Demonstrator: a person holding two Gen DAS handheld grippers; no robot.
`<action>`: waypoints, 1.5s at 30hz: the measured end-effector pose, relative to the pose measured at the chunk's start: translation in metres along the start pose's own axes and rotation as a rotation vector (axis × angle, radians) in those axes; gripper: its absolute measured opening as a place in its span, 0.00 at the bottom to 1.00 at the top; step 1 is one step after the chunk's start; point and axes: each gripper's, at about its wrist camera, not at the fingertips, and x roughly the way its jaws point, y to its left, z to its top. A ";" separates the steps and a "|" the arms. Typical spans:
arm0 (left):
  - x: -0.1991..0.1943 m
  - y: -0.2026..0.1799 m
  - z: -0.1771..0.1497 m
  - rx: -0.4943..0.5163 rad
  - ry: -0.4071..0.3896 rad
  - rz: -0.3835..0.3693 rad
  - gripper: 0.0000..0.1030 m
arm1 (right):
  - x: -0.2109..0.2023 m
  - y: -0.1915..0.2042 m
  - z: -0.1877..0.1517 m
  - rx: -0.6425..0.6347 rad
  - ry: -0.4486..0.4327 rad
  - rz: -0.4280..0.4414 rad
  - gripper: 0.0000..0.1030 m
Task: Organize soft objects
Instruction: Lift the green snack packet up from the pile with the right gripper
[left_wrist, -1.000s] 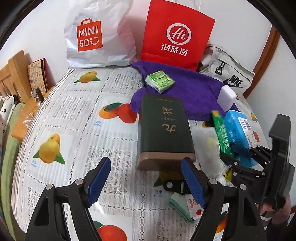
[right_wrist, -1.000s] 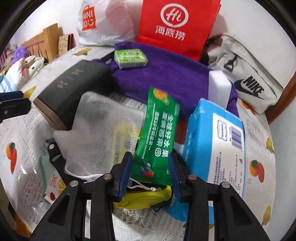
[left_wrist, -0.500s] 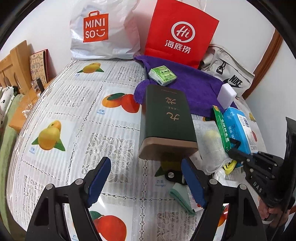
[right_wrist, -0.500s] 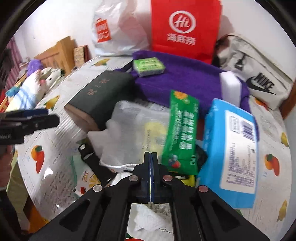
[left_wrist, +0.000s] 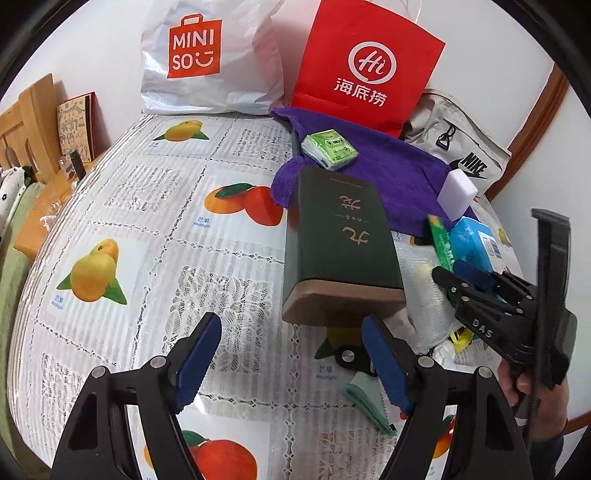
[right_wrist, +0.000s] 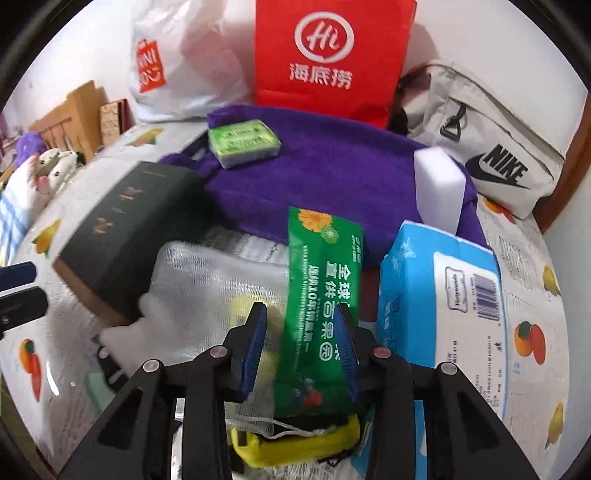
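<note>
My right gripper (right_wrist: 301, 349) is open, its jaws astride the lower end of a green snack packet (right_wrist: 325, 280) that lies on a white mesh bag (right_wrist: 207, 288) and a yellow object (right_wrist: 295, 439). A blue tissue pack (right_wrist: 443, 295) lies to the right. A purple towel (right_wrist: 332, 177) behind carries a green tissue pack (right_wrist: 242, 142) and a white sponge (right_wrist: 439, 184). My left gripper (left_wrist: 291, 365) is open and empty above the tablecloth, just in front of a dark green box (left_wrist: 340, 240). The right gripper also shows in the left wrist view (left_wrist: 461, 278).
A fruit-print tablecloth (left_wrist: 147, 221) covers the table. A white Miniso bag (left_wrist: 207, 55), a red paper bag (left_wrist: 365, 66) and a grey Nike bag (left_wrist: 461, 147) stand along the back wall. A small green sachet (left_wrist: 369, 402) lies near my left gripper. Wooden furniture (left_wrist: 33, 118) stands left.
My right gripper was open around the green packet, pulled back and shut empty, then moved forward and opened around the packet again. The left gripper stayed open and shifted slightly.
</note>
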 end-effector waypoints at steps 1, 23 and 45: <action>0.001 0.001 0.000 0.000 0.001 -0.003 0.75 | 0.002 0.000 0.000 0.005 0.003 -0.001 0.36; -0.012 -0.011 -0.027 0.019 0.026 0.007 0.75 | -0.082 -0.005 -0.025 0.042 -0.102 0.139 0.09; 0.004 -0.041 -0.068 0.072 0.109 0.018 0.75 | -0.079 -0.045 -0.129 0.123 -0.034 0.131 0.56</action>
